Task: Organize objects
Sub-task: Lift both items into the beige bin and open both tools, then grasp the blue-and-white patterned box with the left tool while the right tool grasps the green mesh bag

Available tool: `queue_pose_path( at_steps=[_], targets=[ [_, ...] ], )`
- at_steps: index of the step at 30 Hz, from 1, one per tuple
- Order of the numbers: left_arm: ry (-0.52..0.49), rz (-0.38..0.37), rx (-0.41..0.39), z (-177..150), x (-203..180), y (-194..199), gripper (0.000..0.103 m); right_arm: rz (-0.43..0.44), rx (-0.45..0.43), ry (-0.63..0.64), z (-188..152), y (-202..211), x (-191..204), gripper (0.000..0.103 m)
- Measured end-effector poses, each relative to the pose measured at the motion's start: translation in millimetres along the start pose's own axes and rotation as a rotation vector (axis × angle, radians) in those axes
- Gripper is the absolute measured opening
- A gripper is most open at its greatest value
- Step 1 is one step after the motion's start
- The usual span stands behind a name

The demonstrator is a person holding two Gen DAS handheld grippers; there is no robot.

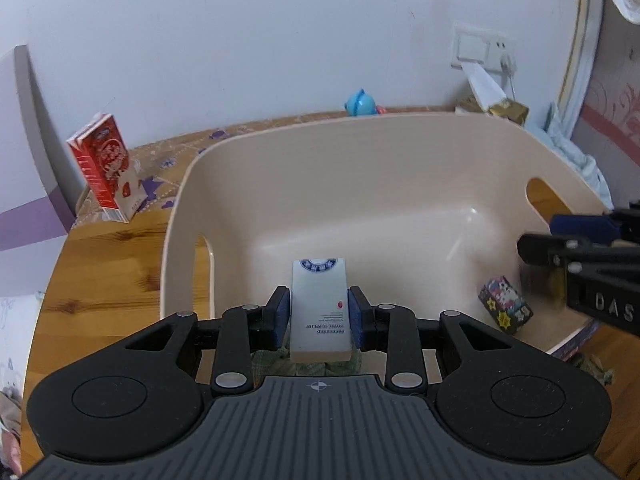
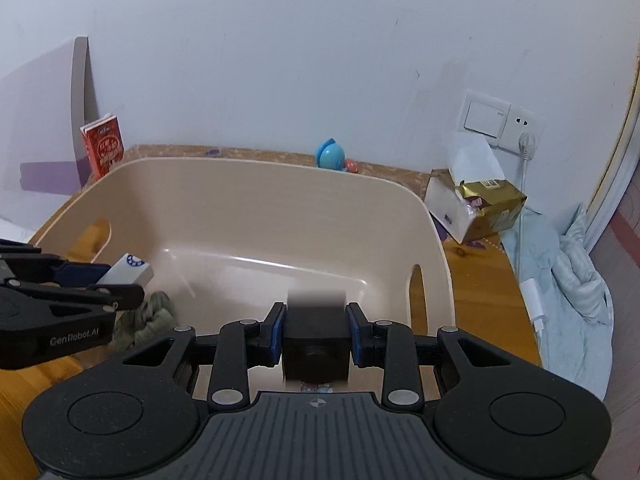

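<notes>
— Largest first? Beige bin (image 1: 384, 184) with cut-out handles, sitting on the wooden desk (image 1: 116, 264).
— Then the left gripper (image 1: 319, 314), clamped on a white box (image 1: 319, 308) with a blue round emblem, held over the bin's near edge.
— Right gripper (image 2: 315, 330)?
— Closed around a black cube (image 2: 315, 340) above the bin.
— Only in the left view: a small patterned cube (image 1: 505, 303) on the bin floor.

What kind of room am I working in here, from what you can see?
Probably a bedroom or lived-in home room: a wooden table against a plain wall, a wall socket with a charger plugged in, and rumpled blue bedding beside the table. A beige bin sits on it.
</notes>
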State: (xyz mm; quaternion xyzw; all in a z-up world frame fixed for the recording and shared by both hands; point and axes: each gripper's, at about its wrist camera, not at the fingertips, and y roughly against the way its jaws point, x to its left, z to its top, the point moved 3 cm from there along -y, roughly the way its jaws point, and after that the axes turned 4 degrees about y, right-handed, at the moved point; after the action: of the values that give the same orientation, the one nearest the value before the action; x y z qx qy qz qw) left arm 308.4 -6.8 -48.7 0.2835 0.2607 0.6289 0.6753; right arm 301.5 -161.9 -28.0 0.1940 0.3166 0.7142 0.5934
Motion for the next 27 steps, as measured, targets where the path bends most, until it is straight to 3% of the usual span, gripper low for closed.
queue_pose_path(
  at_steps=[3,4,5,14,17,27],
  targets=[
    [-0.004,-0.009,-0.032,0,0,12,0.057,-0.004,-0.018,0.011,0,9,0,0.051],
    [-0.006,0.004,-0.05,0,0,19,0.072,-0.008,-0.029,0.011,1,14,0,0.056],
    [-0.011,0.019,-0.078,-1,-1,26,0.078,-0.013,-0.041,0.01,2,20,-1,0.06],
    [0.0,0.042,-0.177,-19,5,82,0.091,-0.055,-0.124,-0.013,-14,80,-16,0.096],
    [0.019,0.041,-0.182,-32,10,92,0.091,-0.072,-0.128,-0.001,-29,93,-20,0.103],
    [0.026,0.041,-0.145,-84,15,83,0.093,-0.099,-0.022,0.011,-91,86,-33,0.103]
  ],
)
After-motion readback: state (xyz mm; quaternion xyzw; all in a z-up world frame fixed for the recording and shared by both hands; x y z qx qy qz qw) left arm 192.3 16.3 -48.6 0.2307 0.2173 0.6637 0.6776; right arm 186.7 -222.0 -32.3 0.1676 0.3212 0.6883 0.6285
